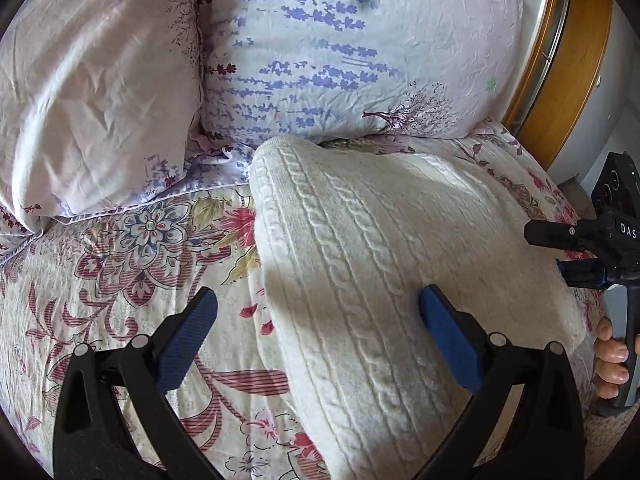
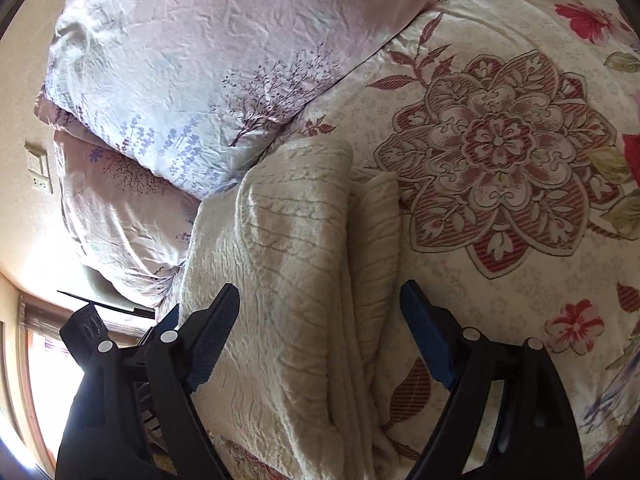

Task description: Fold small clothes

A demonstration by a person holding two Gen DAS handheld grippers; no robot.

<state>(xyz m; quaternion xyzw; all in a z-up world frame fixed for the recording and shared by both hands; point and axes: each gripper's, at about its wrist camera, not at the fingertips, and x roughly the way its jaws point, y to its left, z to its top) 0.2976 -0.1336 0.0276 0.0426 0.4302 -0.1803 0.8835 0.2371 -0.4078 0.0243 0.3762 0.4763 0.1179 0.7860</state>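
The cream cable-knit sweater [image 1: 384, 264] lies folded on the bed's floral quilt [image 1: 120, 280], its far end just short of the pillows at the head of the bed. Two pillows border it: a lavender-print pillow [image 1: 340, 52] directly beyond the far end and a plain pink pillow [image 1: 92, 92] beside that one. A wooden headboard [image 1: 576, 60] closes off the corner of the bed behind them.

The left tool [image 1: 318, 316] has its jaws spread, with nothing pinched. One blue pad is over the bare quilt, the other over the knit; contact with the fabric cannot be confirmed.

The right tool [image 2: 320, 320] also has its jaws spread wide and empty, positioned above the near part of the sweater.

View differences: the left wrist view shows the right tool's black body at the right-hand edge of the bed, gripped by a hand [image 1: 610, 364]. The right wrist view alone shows the stacked fold layers along the sweater's side, a large quilt medallion [image 2: 500, 160], a wall switch plate [image 2: 38, 170] and a window frame [image 2: 28, 380].
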